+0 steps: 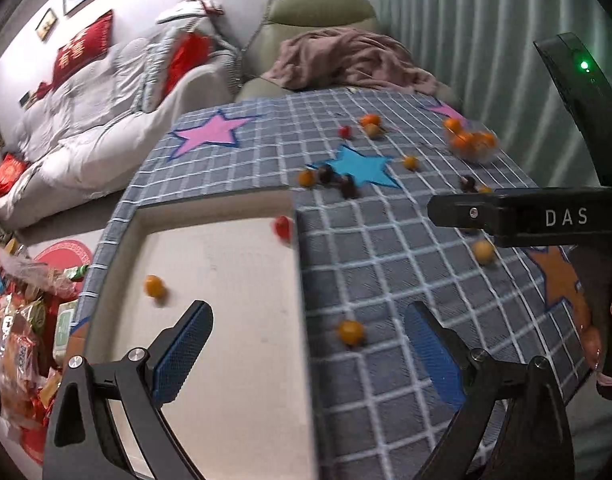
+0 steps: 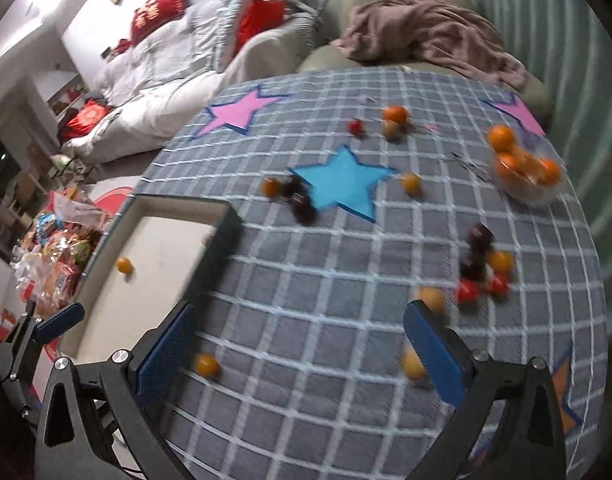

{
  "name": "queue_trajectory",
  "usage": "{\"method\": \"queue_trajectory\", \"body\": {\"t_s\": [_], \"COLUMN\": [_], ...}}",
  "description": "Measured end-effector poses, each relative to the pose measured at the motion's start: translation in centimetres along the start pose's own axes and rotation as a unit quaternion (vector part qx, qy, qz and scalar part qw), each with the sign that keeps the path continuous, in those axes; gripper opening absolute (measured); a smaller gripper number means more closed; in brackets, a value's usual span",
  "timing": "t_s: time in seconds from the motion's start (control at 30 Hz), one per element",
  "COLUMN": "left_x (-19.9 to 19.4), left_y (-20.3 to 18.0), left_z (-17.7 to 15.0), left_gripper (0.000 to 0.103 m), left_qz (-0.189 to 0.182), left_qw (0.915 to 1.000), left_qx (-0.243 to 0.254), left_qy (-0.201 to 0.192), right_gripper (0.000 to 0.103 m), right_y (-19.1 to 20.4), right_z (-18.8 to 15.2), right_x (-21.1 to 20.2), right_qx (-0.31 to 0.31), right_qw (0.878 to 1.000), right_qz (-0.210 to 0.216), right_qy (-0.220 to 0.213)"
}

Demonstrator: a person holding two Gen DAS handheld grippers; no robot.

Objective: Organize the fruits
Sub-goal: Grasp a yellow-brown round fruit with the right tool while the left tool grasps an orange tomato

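Observation:
Small orange, red and dark fruits lie scattered on a grey checked tablecloth (image 2: 330, 280) with coloured stars. A white tray (image 1: 225, 300) at the table's left holds an orange fruit (image 1: 153, 285) and a red one (image 1: 282, 227) by its right wall. A clear bowl (image 2: 526, 168) of oranges stands at the far right. My left gripper (image 1: 308, 354) is open and empty over the tray's right wall, an orange fruit (image 1: 350, 332) between its fingers. My right gripper (image 2: 299, 354) is open and empty above the cloth, orange fruits (image 2: 207, 365) near both pads. The tray (image 2: 153, 264) also shows in the right wrist view.
A sofa with white bedding and red cushions (image 2: 157, 10) stands behind the table, and a green armchair with a pink blanket (image 2: 422, 30). Snack packets (image 1: 17, 320) are piled on the floor to the left. The right gripper's black body (image 1: 546, 216) crosses the left wrist view.

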State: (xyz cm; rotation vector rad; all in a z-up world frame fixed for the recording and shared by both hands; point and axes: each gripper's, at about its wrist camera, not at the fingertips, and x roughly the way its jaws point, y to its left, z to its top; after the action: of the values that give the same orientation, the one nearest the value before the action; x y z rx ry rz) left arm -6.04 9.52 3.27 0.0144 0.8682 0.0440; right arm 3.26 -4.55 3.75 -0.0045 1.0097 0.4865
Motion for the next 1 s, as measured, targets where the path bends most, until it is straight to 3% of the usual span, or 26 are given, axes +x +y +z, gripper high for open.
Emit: {"method": "queue_trajectory", "body": {"t_s": [0.37,0.73,1.0], "left_x": [1.3,4.0,6.0], "left_y": [-6.1,-7.2,-7.1], "left_z": [-1.7,-3.3,-3.1], "left_gripper": [0.097,0.097,0.097], "left_qz": [-0.021,0.015,0.039], "left_qw": [0.9987,0.9972,0.9958], "left_qx": [0.028,0.024,0.012], "left_qy": [0.035,0.069,0.081], "right_gripper": [0.103,0.103,0.103], "right_y": [-5.8,-8.8,-8.2], "right_z": [-4.2,-6.3,-6.2], "right_x": [-1.2,-0.2,1.4], "right_qx": [0.047,0.074,0.046], "right_qw": [0.999,0.996,0.997], "right_qz": [-0.024,-0.029,-0.037], "right_qy": [0.010,0.027,0.039]}}
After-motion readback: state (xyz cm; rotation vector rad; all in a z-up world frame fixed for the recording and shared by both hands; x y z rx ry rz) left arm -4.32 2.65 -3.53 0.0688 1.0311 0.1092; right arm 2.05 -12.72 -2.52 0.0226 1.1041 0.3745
